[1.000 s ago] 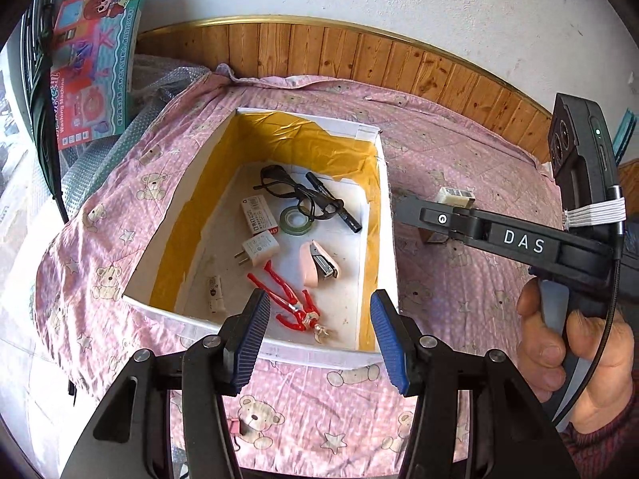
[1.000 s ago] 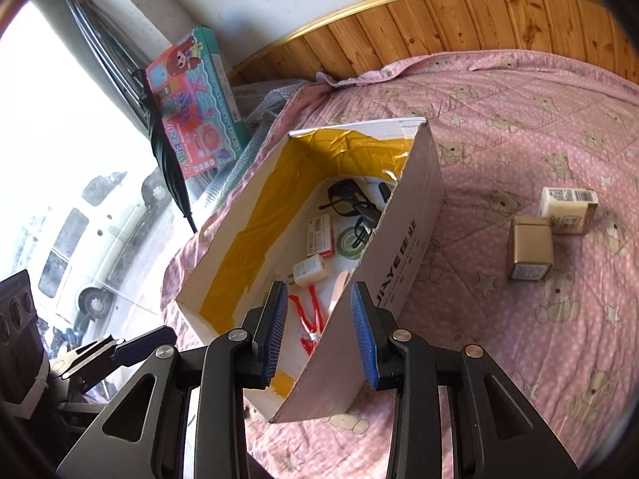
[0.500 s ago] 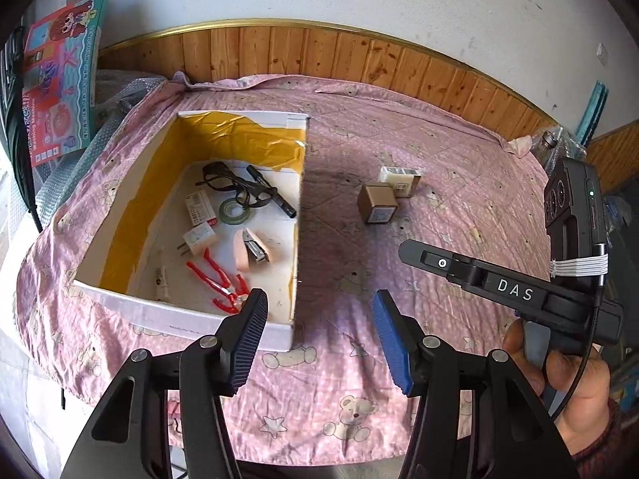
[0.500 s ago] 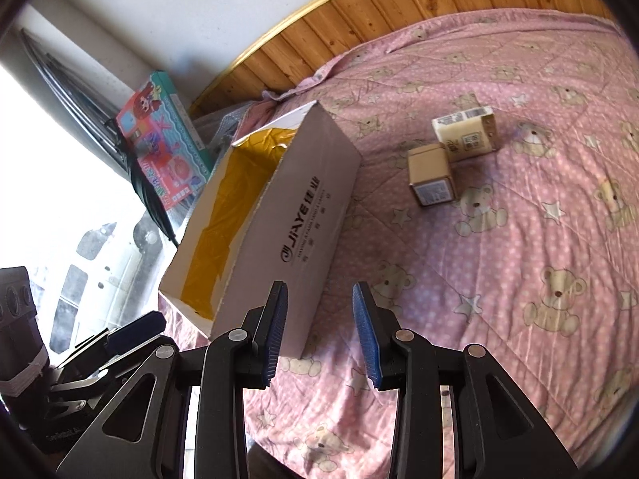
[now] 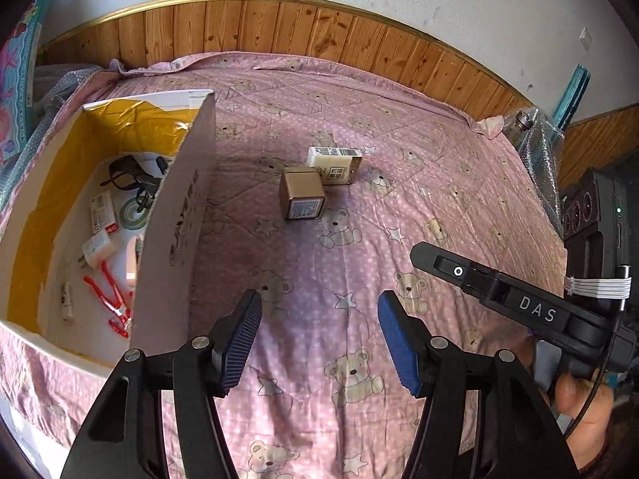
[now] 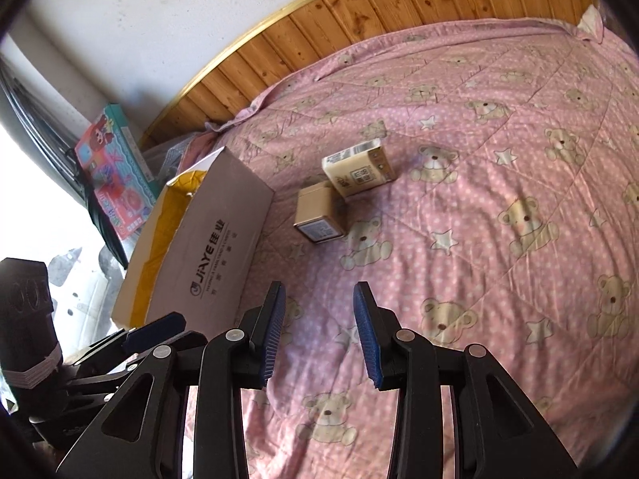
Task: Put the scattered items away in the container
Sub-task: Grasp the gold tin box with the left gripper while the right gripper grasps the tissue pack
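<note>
Both claws gaped empty; tan box (image 6: 319,215) and white box (image 6: 359,169) lay ahead, nearer right gripper (image 6: 319,333) than left gripper (image 5: 319,339).

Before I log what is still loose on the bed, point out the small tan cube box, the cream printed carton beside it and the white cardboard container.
small tan cube box (image 5: 300,189): left wrist view, top face.
cream printed carton (image 6: 359,171): right wrist view, printed face.
white cardboard container (image 6: 217,251): right wrist view, lettered outer wall.

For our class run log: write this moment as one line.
left gripper: open, empty | right gripper: open, empty | two boxes on bed | container: part-filled
</note>
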`<state>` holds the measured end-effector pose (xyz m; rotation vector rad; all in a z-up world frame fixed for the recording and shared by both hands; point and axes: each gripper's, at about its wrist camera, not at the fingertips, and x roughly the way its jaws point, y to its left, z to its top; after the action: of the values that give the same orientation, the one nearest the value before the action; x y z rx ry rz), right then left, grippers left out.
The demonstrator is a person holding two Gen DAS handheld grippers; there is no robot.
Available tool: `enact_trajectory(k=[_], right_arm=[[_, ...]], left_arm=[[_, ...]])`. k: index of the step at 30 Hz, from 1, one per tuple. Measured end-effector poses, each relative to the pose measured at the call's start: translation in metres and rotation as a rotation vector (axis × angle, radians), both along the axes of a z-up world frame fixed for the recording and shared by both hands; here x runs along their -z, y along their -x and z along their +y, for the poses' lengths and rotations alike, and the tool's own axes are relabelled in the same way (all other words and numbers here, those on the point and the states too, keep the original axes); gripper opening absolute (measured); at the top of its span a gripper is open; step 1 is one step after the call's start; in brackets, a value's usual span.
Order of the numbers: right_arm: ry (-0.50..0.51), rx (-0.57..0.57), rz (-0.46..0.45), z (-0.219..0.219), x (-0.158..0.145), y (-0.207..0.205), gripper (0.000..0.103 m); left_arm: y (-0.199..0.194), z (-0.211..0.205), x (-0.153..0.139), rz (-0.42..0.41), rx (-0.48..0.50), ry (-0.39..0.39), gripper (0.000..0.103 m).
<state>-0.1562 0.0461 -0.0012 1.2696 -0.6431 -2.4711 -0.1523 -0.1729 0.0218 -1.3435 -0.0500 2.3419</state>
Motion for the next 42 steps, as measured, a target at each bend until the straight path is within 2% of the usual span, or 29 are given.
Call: enact_trajectory(k=[6, 10, 18, 22, 25, 28, 30, 31, 32, 34, 37, 39, 40, 41, 42], right_arm=[[-0.138, -0.076, 0.017, 0.016, 0.003, 0.051, 0.044], [-0.25, -0.18, 0.034, 0.015, 0.011, 0.092, 0.047], [-0.491, -0.493, 0.045, -0.008, 0.04, 0.168, 0.051], [-0.555, -0.683, 0.043, -0.021, 0.055, 0.2, 0.052], [-0.639, -0.806, 0.057, -0.033, 0.069, 0.219, 0.056], [-0.598, -0.915, 0.052, -0.043, 0.08, 0.234, 0.057], [-0.567, -0.949, 0.046, -0.046, 0.085, 0.238, 0.054], [-0.52, -0.954, 0.02, -0.046, 0.086, 0.241, 0.042], [-0.469, -0.956, -0.013, -0.046, 0.088, 0.243, 0.024], [-0.437, -0.932, -0.032, -0.047, 0.089, 0.241, 0.018], [-0.372, -0.897, -0.091, -0.045, 0.084, 0.23, 0.018], [-0.387, -0.869, -0.056, -0.047, 0.069, 0.221, 0.024], [-0.405, -0.853, -0.027, -0.049, 0.06, 0.22, 0.046], [-0.451, -0.841, 0.011, -0.053, 0.053, 0.219, 0.063], [-0.502, -0.845, 0.047, -0.059, 0.049, 0.22, 0.064]], left_arm=[[0.039, 0.029, 0.02, -0.035, -0.008, -0.022, 0.063], [0.067, 0.042, 0.035, -0.045, -0.032, -0.029, 0.064], [0.125, 0.055, 0.075, -0.087, -0.099, -0.014, 0.064], [0.145, 0.06, 0.093, -0.1, -0.118, 0.005, 0.064], [0.156, 0.063, 0.104, -0.095, -0.114, 0.04, 0.064], [0.168, 0.061, 0.118, -0.103, -0.121, 0.052, 0.065], [0.173, 0.059, 0.122, -0.087, -0.125, 0.043, 0.064], [0.176, 0.059, 0.122, -0.075, -0.113, 0.045, 0.061], [0.178, 0.06, 0.122, -0.075, -0.097, 0.05, 0.056], [0.18, 0.062, 0.12, -0.08, -0.077, 0.077, 0.052], [0.181, 0.059, 0.117, -0.124, -0.085, 0.11, 0.051], [0.179, 0.051, 0.116, -0.181, -0.106, 0.113, 0.051], [0.175, 0.046, 0.114, -0.209, -0.108, 0.102, 0.051], [0.17, 0.043, 0.11, -0.211, -0.107, 0.12, 0.051], [0.163, 0.04, 0.109, -0.213, -0.101, 0.147, 0.051]])
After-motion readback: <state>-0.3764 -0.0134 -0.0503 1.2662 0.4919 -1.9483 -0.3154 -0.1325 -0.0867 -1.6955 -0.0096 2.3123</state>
